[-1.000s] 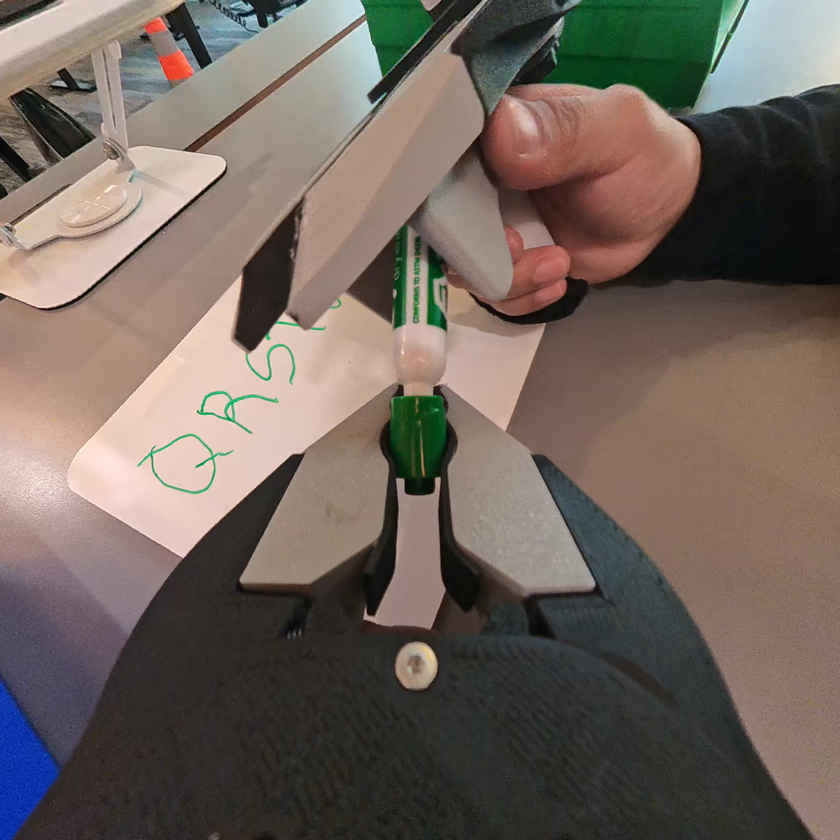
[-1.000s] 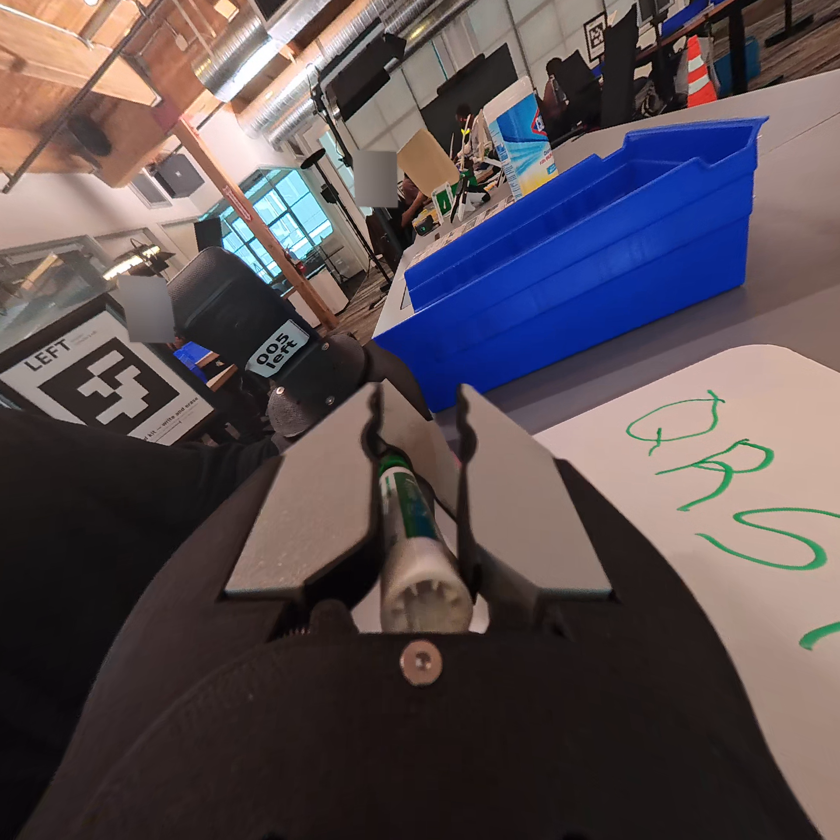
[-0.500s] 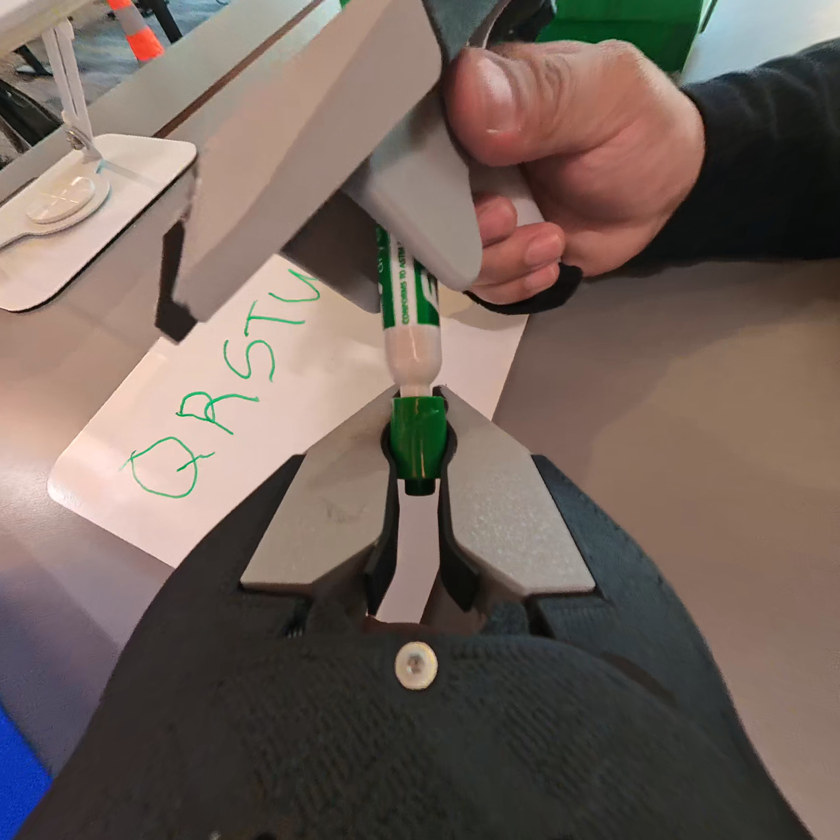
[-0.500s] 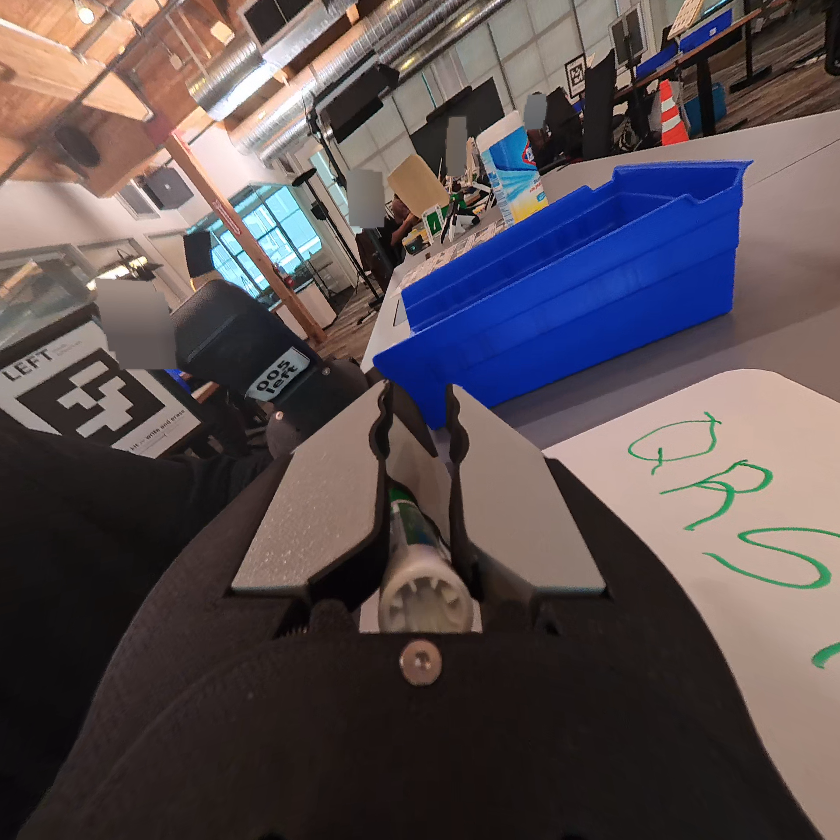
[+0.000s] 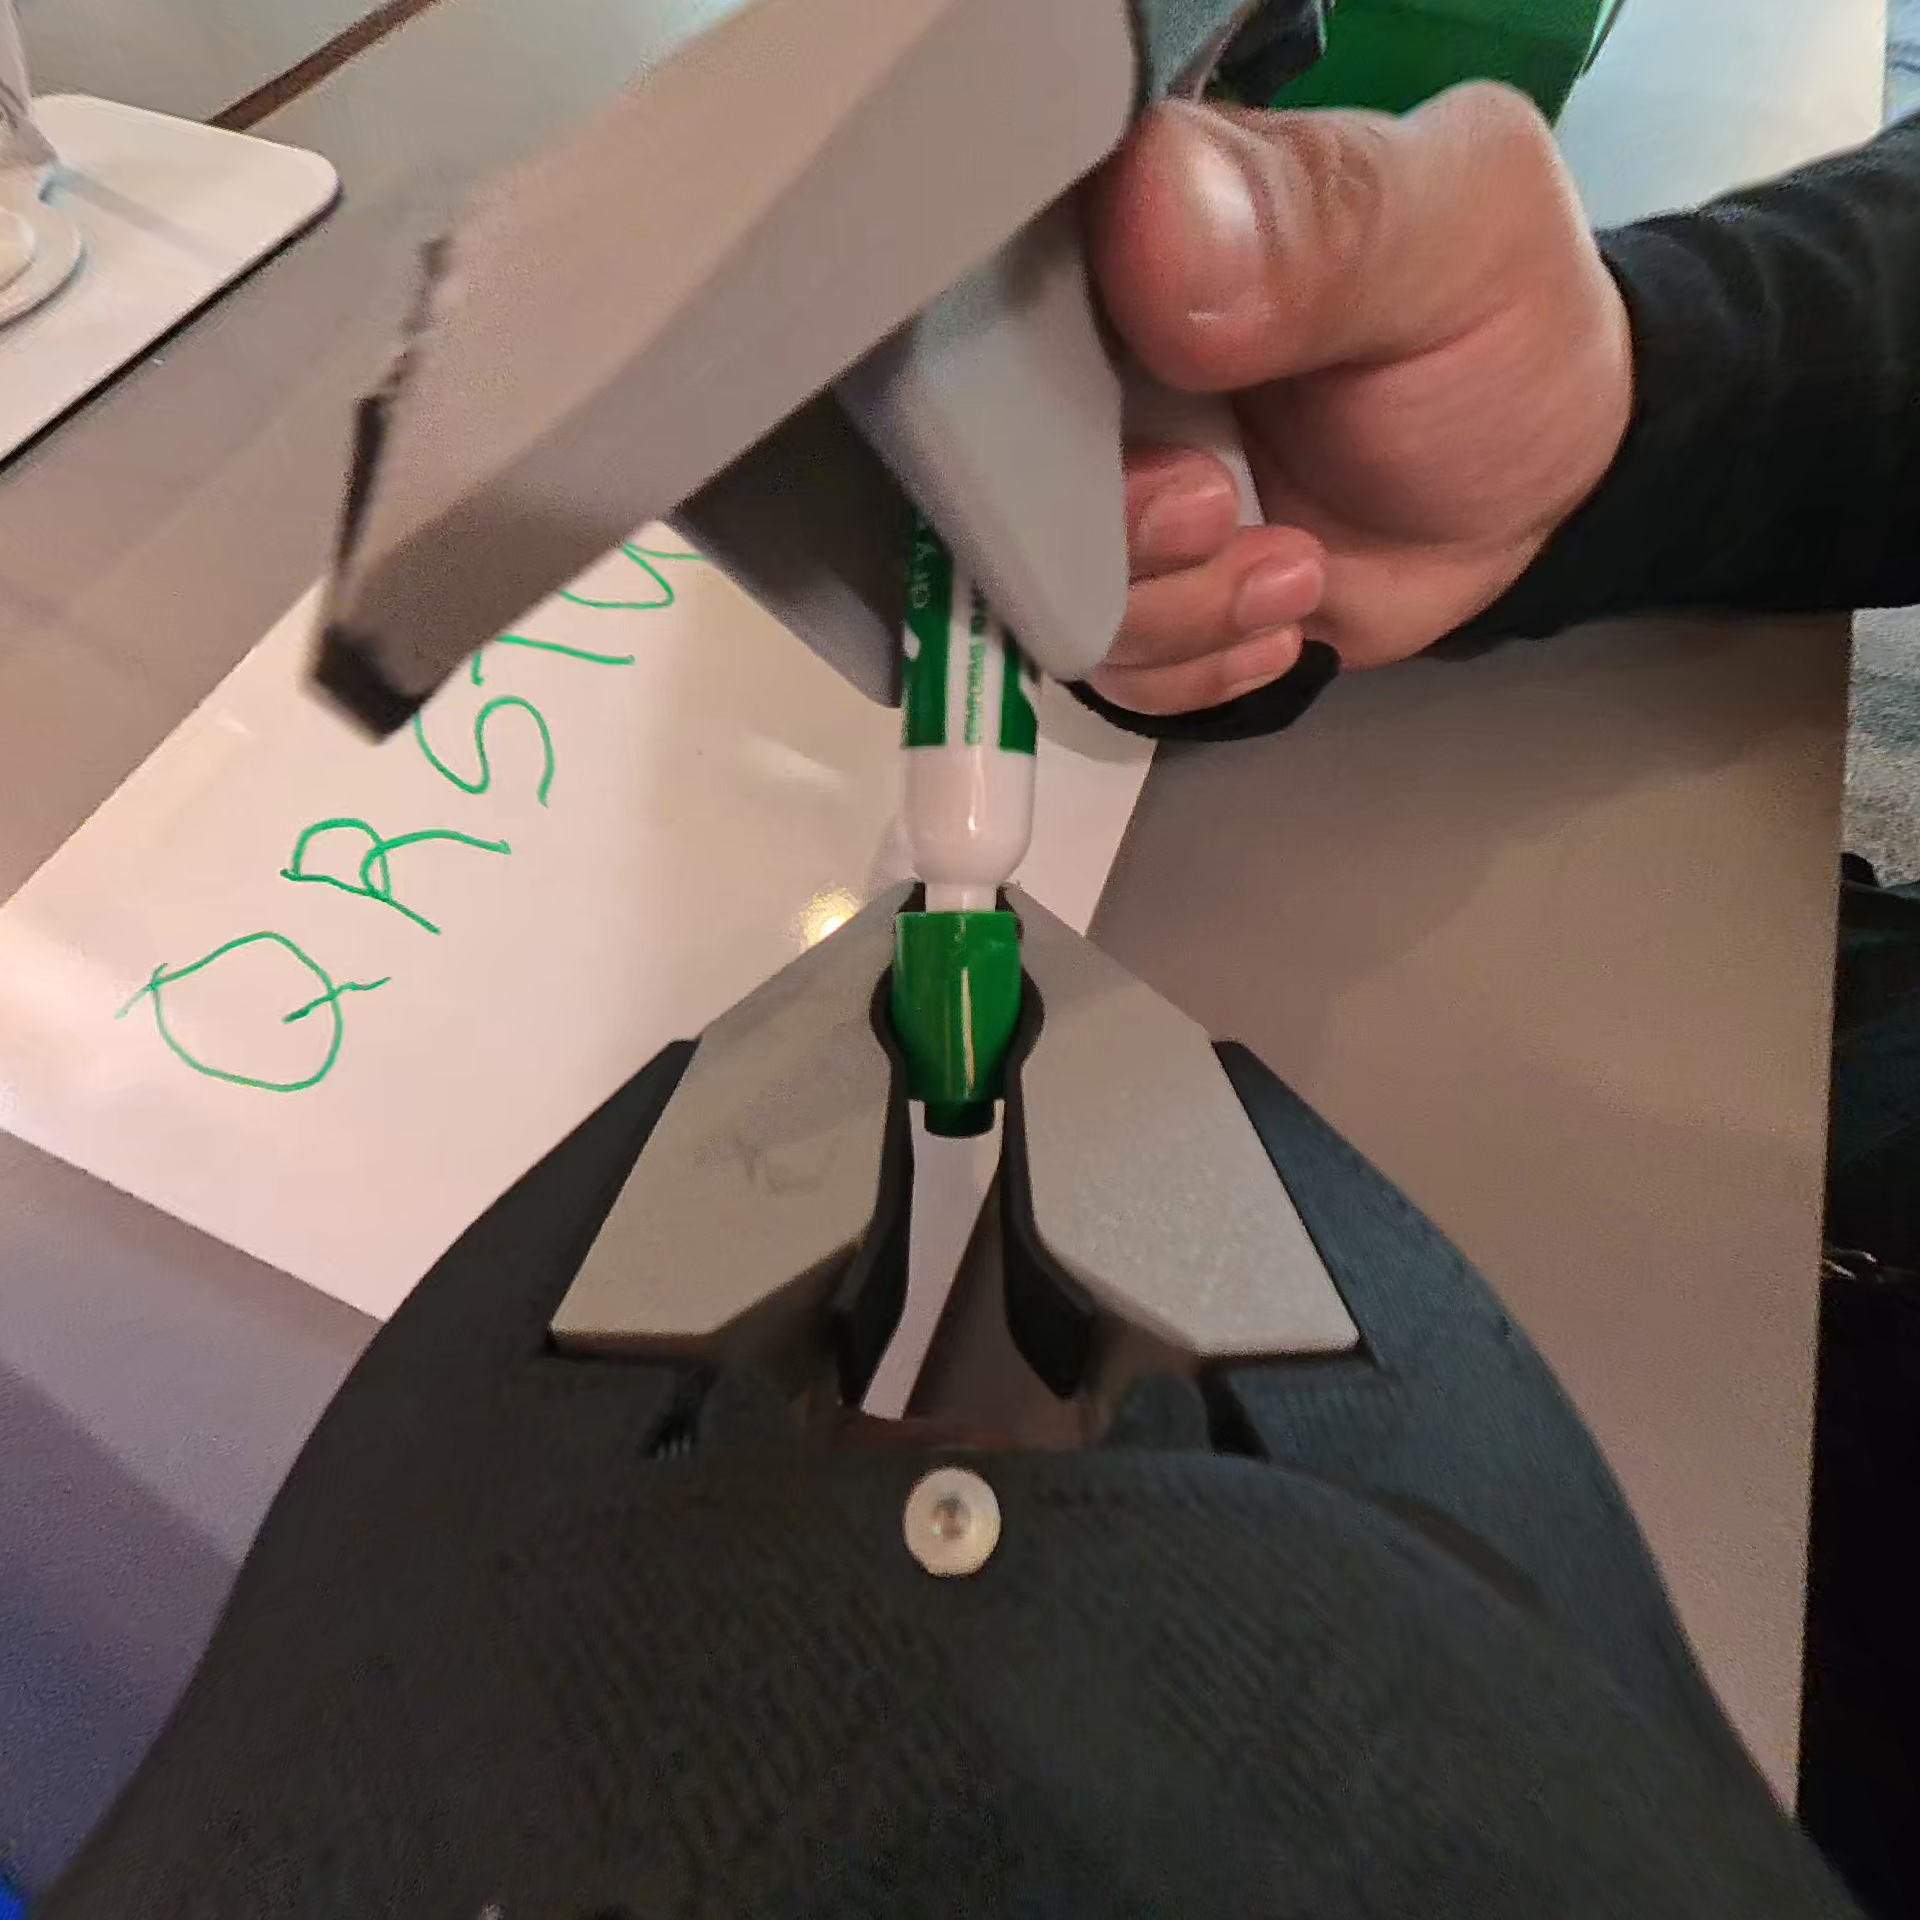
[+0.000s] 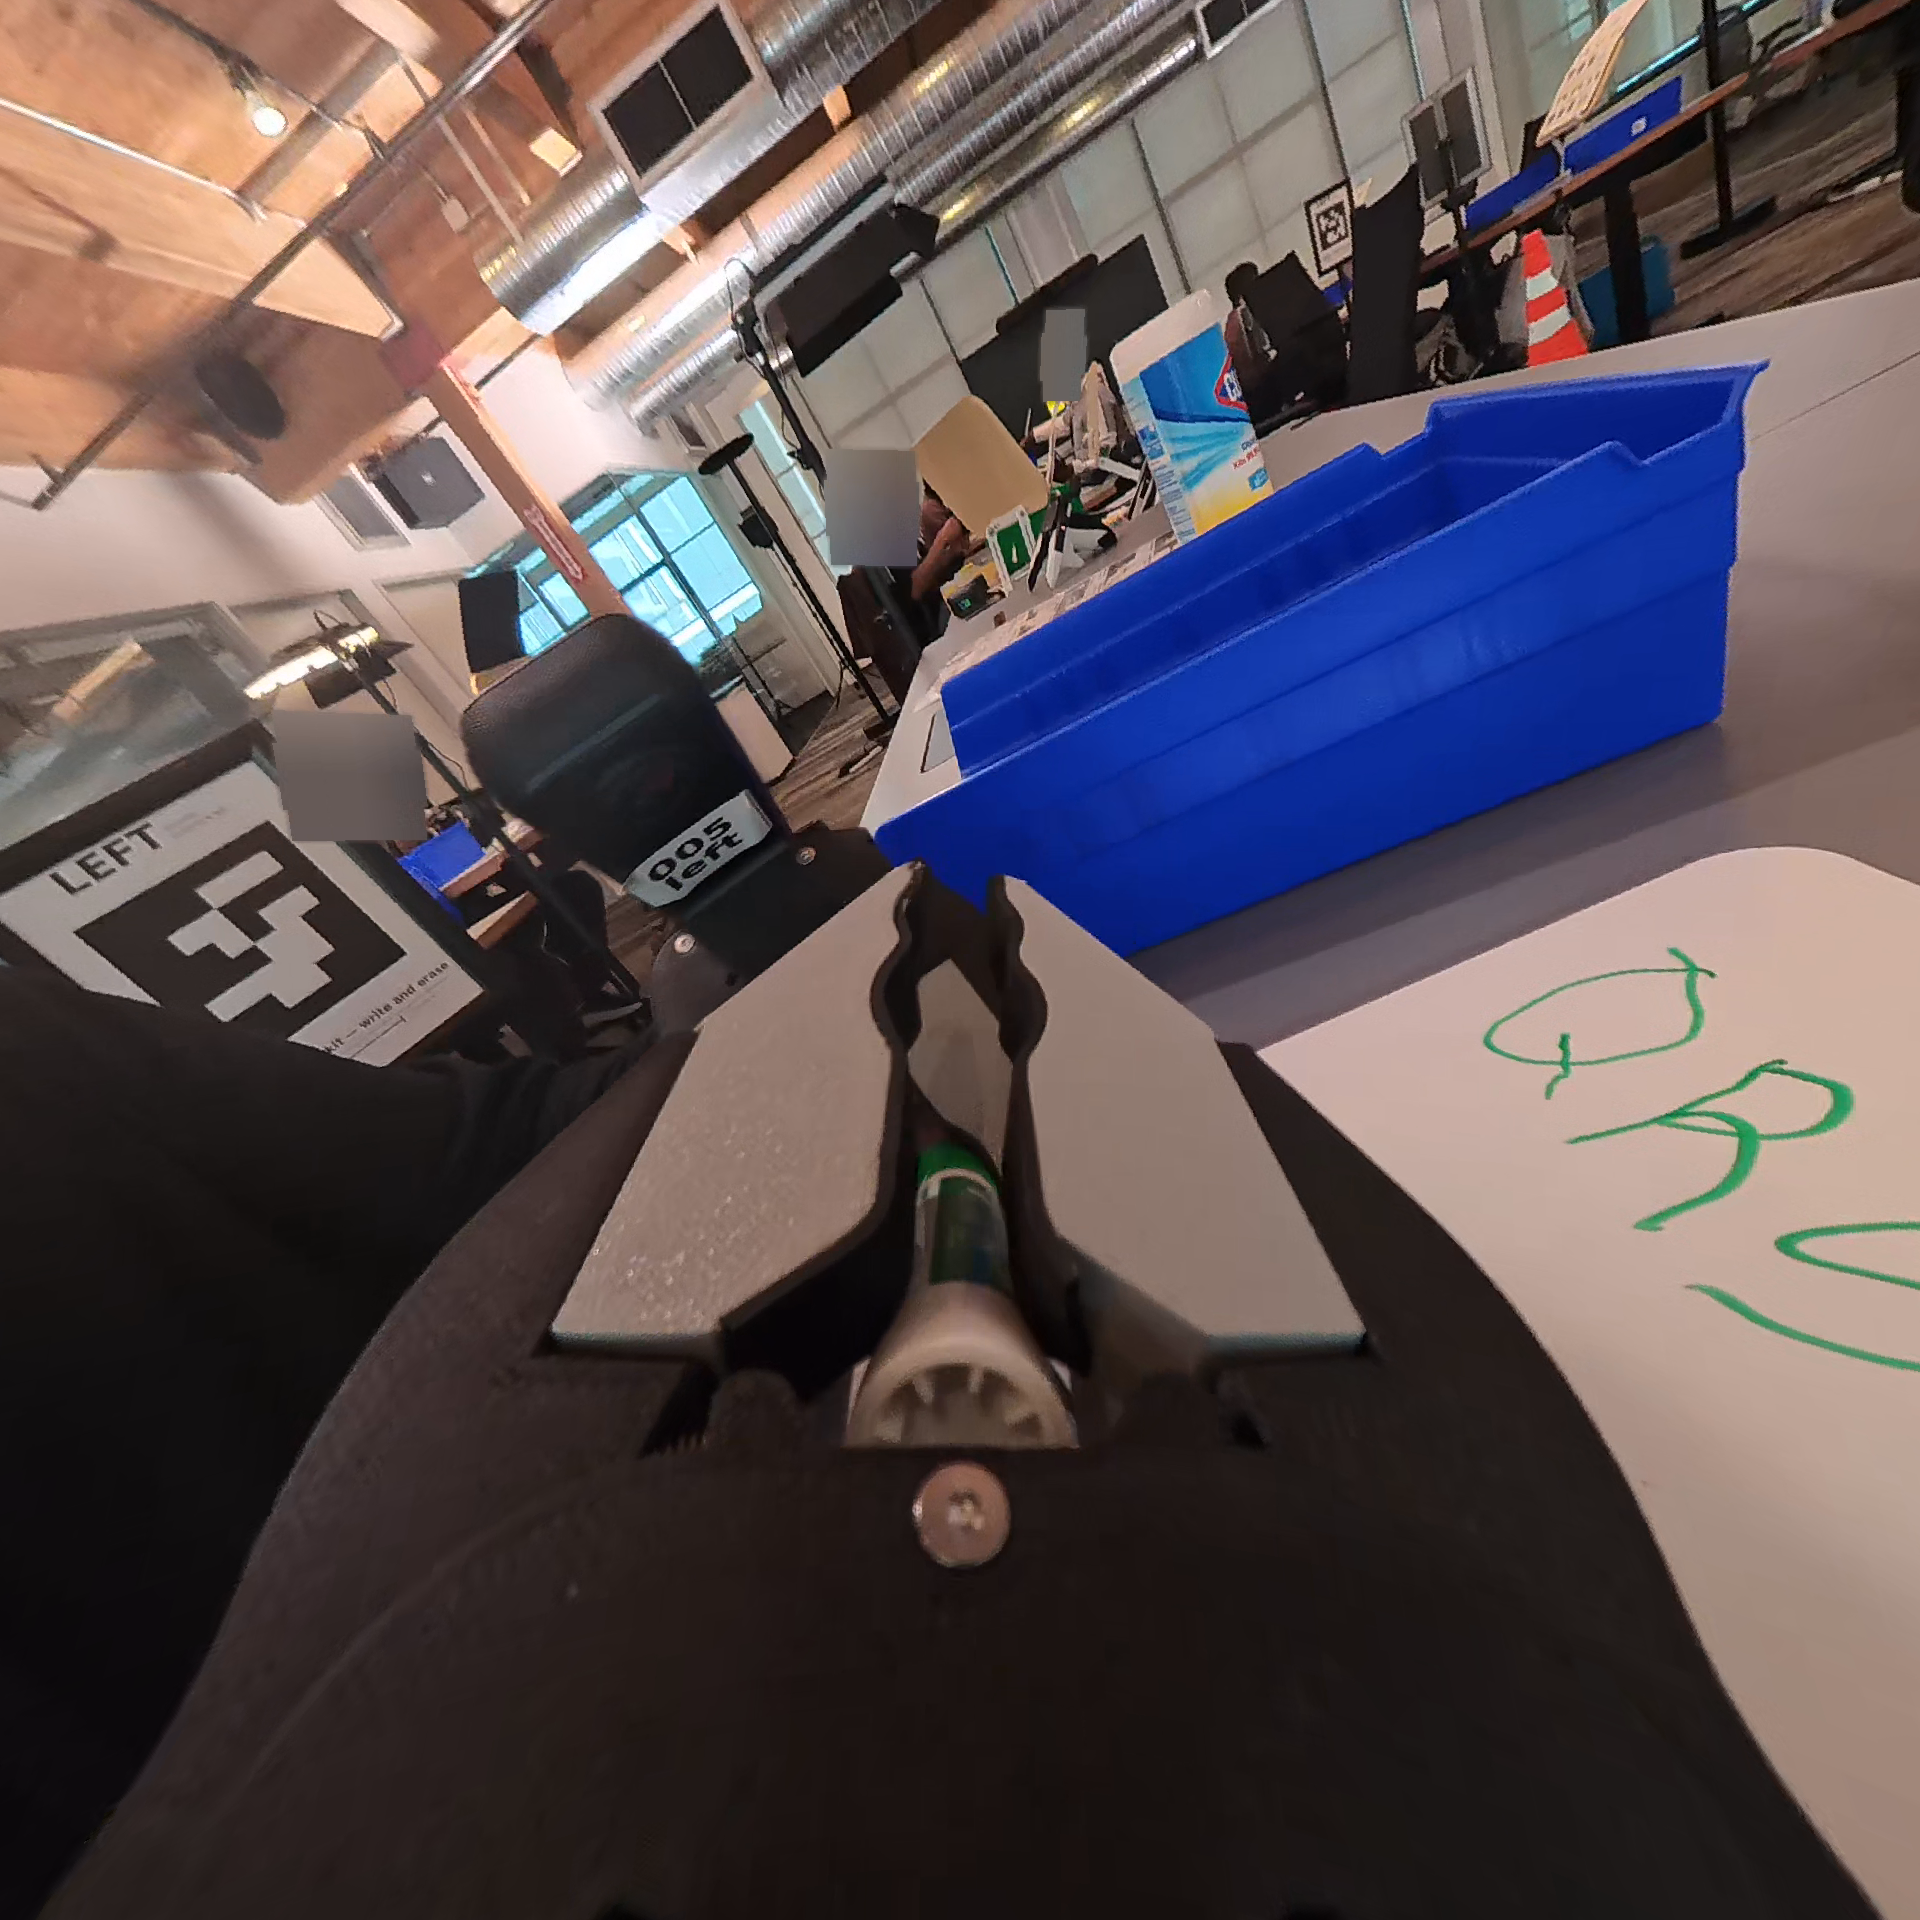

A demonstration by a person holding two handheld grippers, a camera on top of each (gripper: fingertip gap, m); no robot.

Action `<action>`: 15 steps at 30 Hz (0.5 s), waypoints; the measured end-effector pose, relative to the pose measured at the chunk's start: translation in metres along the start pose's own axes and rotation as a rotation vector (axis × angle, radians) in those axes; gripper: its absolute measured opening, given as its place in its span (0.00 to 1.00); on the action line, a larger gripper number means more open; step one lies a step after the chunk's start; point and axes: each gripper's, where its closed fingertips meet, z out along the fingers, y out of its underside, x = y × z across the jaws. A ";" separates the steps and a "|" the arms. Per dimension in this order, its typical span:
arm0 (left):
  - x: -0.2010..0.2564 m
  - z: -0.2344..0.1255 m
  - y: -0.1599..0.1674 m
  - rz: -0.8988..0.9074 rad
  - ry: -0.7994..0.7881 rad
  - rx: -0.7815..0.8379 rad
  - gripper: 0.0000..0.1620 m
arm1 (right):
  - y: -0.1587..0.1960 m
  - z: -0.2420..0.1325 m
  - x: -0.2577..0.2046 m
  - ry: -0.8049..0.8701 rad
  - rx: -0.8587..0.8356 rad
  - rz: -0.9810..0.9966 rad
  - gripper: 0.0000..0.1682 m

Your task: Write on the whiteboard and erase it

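My left gripper point(image 5: 961, 904) is shut on the green marker cap point(image 5: 951, 1008) and holds it over the whiteboard point(image 5: 644, 935). The whiteboard lies flat on the grey table and bears green letters. My right gripper point(image 6: 956, 894) is shut on the green-and-white marker point(image 6: 961, 1226), whose back end faces its camera. In the left wrist view the marker point(image 5: 971, 748) points down with its nib end inside the cap. A hand point(image 5: 1351, 364) grips the right gripper's handle, and its grey fingers point(image 5: 675, 312) fill the top of that view.
A blue bin point(image 6: 1351, 727) stands on the table beyond the whiteboard point(image 6: 1558, 1351). A white stand base point(image 5: 135, 229) is at the far left. A green box point(image 5: 1434, 52) is behind the hand. The table's right edge point(image 5: 1829, 1039) is close. My right fingertips sit around 11 centimeters from my left ones.
The right gripper has come closer to my left gripper and lower. The marker's back end has slid back between the right jaws toward the camera. The cap stays in the left jaws.
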 end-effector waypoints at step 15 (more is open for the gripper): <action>-0.001 -0.002 -0.003 -0.064 0.018 0.027 0.05 | -0.007 -0.002 0.007 0.036 0.093 0.055 0.03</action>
